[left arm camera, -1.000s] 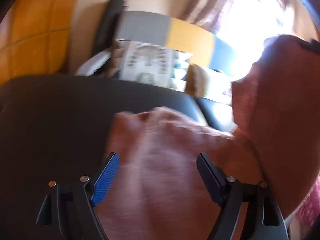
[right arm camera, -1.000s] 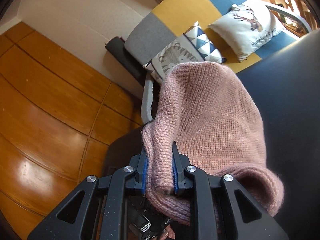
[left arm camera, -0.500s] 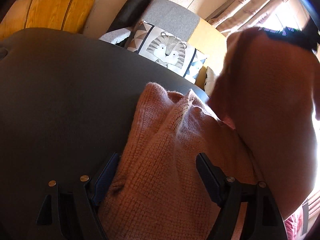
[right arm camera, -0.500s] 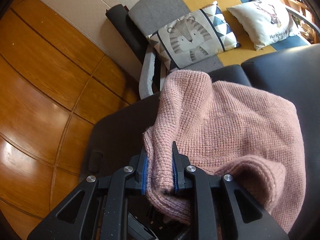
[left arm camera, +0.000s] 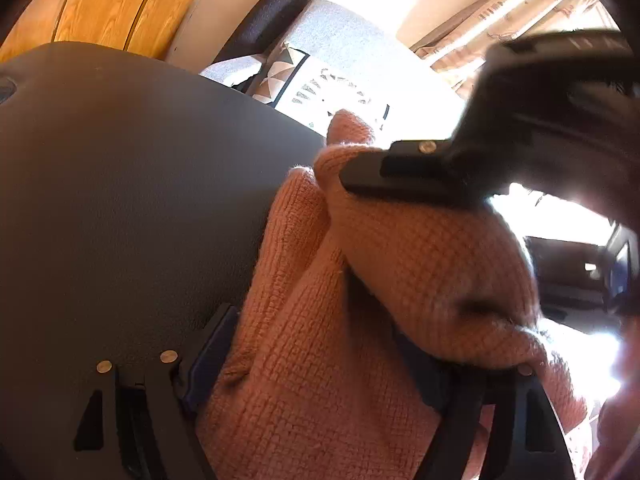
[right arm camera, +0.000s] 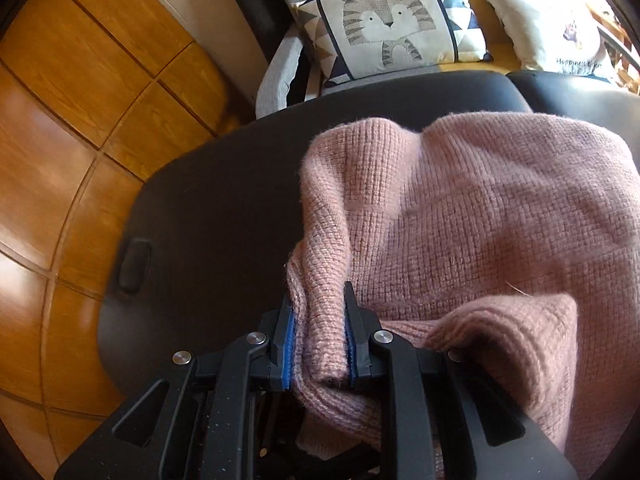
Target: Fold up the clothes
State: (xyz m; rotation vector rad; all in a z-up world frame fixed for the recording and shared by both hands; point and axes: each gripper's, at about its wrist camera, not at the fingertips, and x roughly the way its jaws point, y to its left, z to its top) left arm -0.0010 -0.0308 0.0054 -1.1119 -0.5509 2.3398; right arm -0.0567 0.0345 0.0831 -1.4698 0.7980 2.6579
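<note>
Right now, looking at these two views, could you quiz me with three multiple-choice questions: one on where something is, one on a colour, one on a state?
1. Where does the tiger cushion sit?
A. On the sofa beyond the dark table
B. On the wooden floor
C. On top of the sweater

2. What colour is the knitted sweater?
A. Green
B. Pink
C. White

3. What is between the right gripper fingers?
A. Nothing
B. A cushion corner
C. A fold of the sweater

Answers: 1 A, it leans on the sofa behind the table edge. 2 B, the knit is dusty pink in both views. 3 C, the blue pads flank bunched knit, though the fingers are opening.
</note>
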